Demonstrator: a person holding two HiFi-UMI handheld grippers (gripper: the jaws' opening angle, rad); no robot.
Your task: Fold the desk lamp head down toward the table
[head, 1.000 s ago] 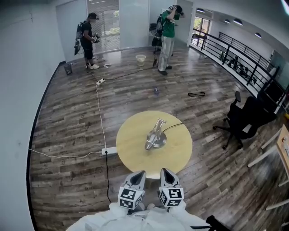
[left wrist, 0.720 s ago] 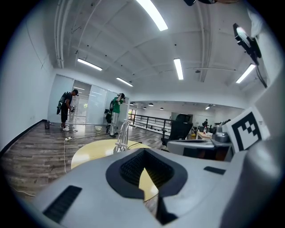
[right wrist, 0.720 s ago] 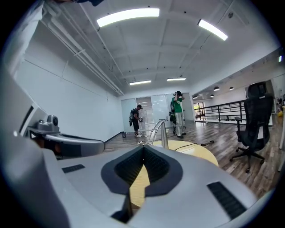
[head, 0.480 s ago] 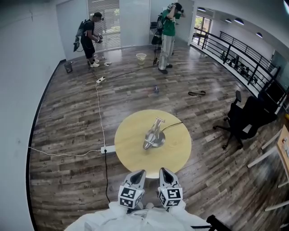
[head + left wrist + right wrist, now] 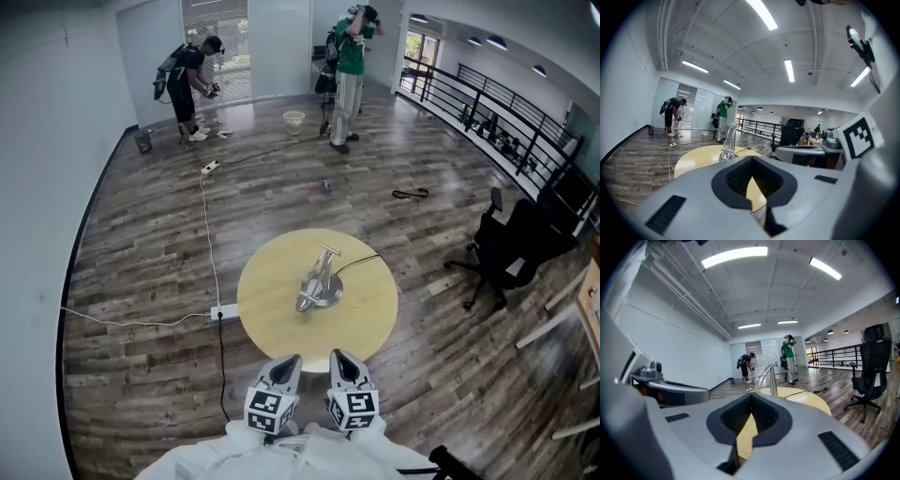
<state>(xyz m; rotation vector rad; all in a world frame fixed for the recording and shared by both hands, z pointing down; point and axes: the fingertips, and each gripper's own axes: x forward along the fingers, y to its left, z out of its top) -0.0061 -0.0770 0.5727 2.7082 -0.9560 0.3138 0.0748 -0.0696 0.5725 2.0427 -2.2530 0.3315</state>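
Only the person in black (image 5: 193,80) has shifted, bending forward near a second person (image 5: 349,70) far off. One lamp (image 5: 317,281) stands mid-table (image 5: 272,314), its cable (image 5: 361,262) trailing right. The left gripper (image 5: 287,364) and right gripper (image 5: 343,360) hang near the table's edge, fingers closed on nothing.

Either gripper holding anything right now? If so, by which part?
Nothing is held. The left gripper and right gripper are shut and empty, short of the silver metal desk lamp on the round yellow table.
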